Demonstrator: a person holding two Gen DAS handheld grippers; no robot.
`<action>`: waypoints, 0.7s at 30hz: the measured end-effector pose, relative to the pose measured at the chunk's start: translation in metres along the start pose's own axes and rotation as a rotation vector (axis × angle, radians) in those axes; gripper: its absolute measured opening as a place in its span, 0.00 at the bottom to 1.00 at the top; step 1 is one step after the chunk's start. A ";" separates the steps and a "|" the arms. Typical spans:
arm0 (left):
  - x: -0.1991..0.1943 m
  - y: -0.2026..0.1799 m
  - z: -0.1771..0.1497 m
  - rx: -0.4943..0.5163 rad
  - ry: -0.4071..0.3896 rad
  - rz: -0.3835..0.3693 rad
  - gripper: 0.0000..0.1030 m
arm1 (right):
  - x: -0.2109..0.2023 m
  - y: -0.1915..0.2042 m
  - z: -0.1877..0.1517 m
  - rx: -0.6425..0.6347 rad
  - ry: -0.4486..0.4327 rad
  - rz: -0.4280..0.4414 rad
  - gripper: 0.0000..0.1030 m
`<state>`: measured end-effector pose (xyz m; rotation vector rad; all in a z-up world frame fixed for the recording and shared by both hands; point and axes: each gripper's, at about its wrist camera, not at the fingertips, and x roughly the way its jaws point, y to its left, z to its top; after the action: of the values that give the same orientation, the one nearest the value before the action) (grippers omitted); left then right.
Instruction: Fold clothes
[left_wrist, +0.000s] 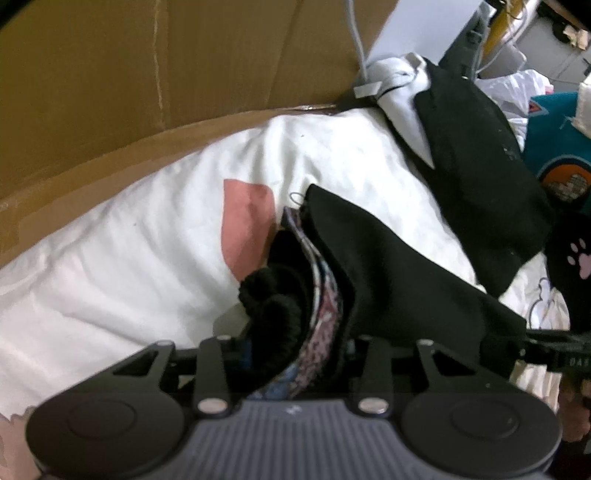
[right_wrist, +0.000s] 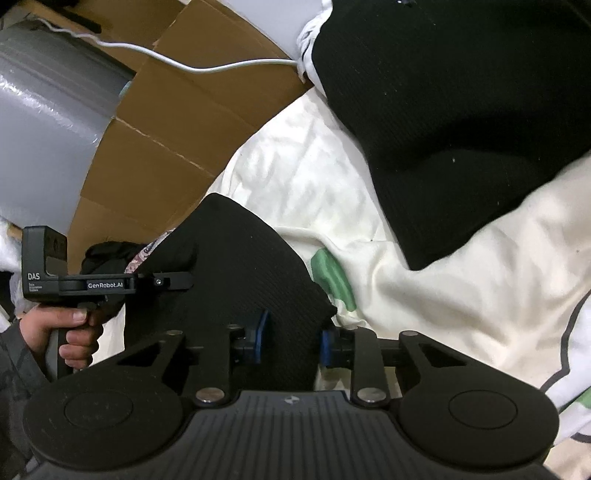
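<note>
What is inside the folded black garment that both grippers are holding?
Inside the black garment, the left wrist view shows a patterned lining and a black ribbed cuff. Anything deeper in the fold is covered by the black fabric.

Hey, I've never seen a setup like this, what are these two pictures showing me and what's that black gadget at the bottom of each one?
Each picture comes from a camera on a hand-held gripper, looking along its fingers. No robot: in the right-wrist view a person's hand holds the left gripper. Both grippers, that one and the right gripper, pinch one black garment with a patterned lining, lifted over a white bedsheet. A second black garment lies behind, beside a cardboard box.
</note>
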<state>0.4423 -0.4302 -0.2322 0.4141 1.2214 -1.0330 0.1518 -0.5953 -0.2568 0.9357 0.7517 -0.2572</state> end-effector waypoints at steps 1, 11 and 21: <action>0.002 0.000 0.001 -0.006 0.002 0.006 0.50 | 0.000 -0.001 0.000 0.003 0.000 -0.005 0.32; 0.015 -0.005 0.007 0.000 0.039 0.045 0.51 | 0.008 -0.003 -0.004 0.030 0.063 0.001 0.38; 0.004 -0.026 0.008 0.012 0.046 0.152 0.37 | 0.001 0.003 -0.004 -0.020 0.050 0.048 0.12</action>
<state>0.4252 -0.4510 -0.2267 0.5340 1.2055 -0.9057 0.1524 -0.5900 -0.2569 0.9432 0.7750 -0.1845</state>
